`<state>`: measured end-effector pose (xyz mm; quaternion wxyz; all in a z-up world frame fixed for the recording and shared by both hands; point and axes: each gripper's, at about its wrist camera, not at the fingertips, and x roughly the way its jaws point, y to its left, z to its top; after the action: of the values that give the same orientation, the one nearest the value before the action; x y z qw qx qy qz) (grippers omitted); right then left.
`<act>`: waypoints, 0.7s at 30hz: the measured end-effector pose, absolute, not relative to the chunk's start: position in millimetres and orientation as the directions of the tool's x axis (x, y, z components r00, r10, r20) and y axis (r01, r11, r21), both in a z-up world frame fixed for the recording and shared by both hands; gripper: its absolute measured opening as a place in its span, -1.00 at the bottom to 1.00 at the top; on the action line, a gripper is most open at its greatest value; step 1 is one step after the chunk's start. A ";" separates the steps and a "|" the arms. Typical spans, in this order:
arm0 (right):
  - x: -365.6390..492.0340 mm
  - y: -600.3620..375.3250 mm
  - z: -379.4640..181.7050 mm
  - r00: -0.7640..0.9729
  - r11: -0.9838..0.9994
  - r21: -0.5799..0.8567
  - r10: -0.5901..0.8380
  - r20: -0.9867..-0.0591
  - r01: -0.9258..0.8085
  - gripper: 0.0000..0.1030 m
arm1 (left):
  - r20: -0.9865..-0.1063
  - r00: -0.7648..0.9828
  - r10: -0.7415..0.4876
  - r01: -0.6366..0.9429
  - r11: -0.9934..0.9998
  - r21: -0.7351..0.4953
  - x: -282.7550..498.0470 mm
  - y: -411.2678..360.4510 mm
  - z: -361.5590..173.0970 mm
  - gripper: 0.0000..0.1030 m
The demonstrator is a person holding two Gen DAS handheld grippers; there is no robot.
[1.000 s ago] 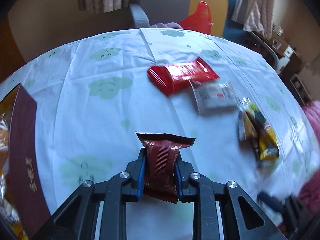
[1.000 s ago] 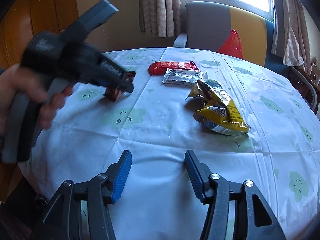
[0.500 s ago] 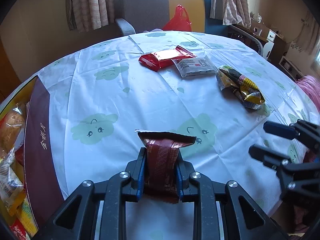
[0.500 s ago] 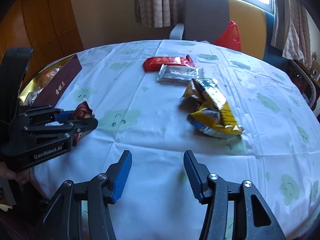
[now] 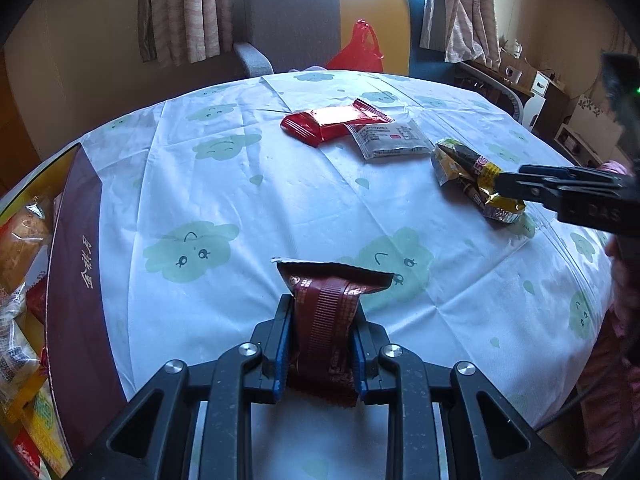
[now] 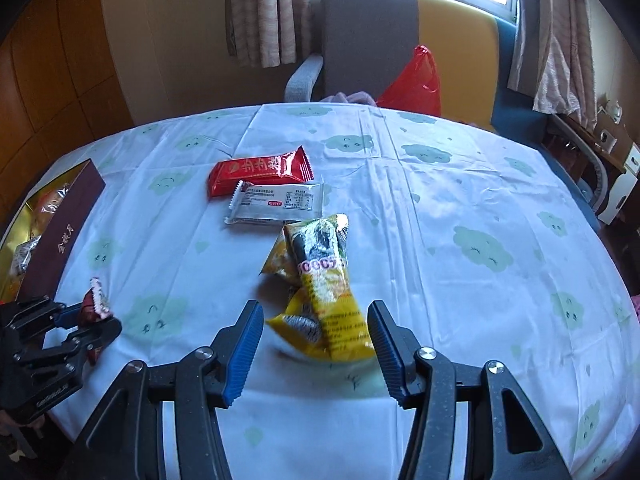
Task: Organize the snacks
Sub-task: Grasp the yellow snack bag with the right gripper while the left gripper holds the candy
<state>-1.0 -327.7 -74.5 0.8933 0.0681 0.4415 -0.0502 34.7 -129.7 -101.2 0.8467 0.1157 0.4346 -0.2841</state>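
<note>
Here, from the left wrist: left gripper (image 5: 320, 344) clenched on a dark red snack packet (image 5: 326, 316) above a round table (image 5: 280, 200) in cloud-print white cloth; maroon snack box (image 5: 74, 280) at left edge; grey-and-yellow armchair (image 5: 320, 20), curtains behind. From the right wrist: right gripper (image 6: 316, 344) released, fingers apart over a yellow snack bag (image 6: 324, 292).

Round table (image 6: 460, 184), cloud-print cloth; on it red packet (image 6: 260, 170), silver packet (image 6: 276, 202), yellow bags (image 6: 320, 284), maroon box (image 6: 60, 236).
</note>
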 end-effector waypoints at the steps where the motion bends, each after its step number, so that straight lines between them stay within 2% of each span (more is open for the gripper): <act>1: 4.7 -329.2 -77.0 0.596 0.987 0.074 -0.026 -0.802 0.143 0.09 | -0.802 0.460 -0.381 0.581 0.812 -0.053 34.7 -129.4 -101.5 -0.50; 7: 38.5 -327.1 -96.2 0.535 0.997 0.012 -0.031 -0.844 0.076 0.09 | -0.801 0.461 -0.382 0.579 0.813 -0.055 34.8 -129.1 -101.7 -0.50; 9: 43.7 -324.7 -103.8 0.504 0.998 0.019 -0.013 -0.864 0.059 -0.28 | -0.801 0.461 -0.383 0.578 0.814 -0.057 35.1 -129.0 -101.7 -0.49; 11: 38.3 -315.8 -100.7 0.525 0.999 0.027 0.004 -0.851 0.036 -0.37 | -0.799 0.464 -0.382 0.576 0.815 -0.055 34.7 -129.1 -101.8 -0.49; 15: 22.2 -286.0 -100.9 0.552 0.999 0.001 0.019 -0.834 -0.032 -0.37 | -0.798 0.470 -0.378 0.573 0.818 -0.049 33.8 -129.5 -102.1 -0.49; 21: 10.9 -283.3 -105.7 0.607 0.999 0.051 0.036 -0.794 0.007 -0.29 | -0.795 0.481 -0.370 0.563 0.825 -0.043 32.6 -130.3 -102.3 -0.48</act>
<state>10.9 -283.3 -105.7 0.8961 0.0242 0.4432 0.0082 32.6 -130.3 -102.3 0.8532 0.1128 0.4296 -0.2734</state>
